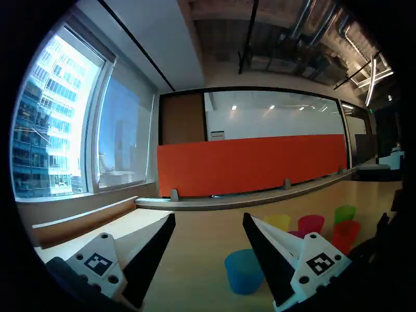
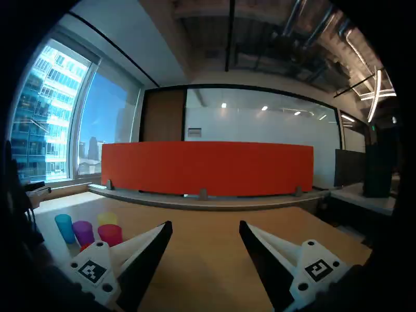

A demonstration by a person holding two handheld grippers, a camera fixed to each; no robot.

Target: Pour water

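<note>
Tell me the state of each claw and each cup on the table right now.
Left claw, open, holding nothing.
Right claw, open, holding nothing.
Blue cup, upright, ungripped.
Yellow cup, upright.
Pink cup, upright.
Green cup, upright.
Orange cup, upright.
Purple cup, upright.
Water level in the cups, cannot tell.

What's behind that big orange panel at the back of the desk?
Above the orange panel you can see a pale wall and a brown wooden panel. The orange panel hides whatever is lower down behind it.
</note>
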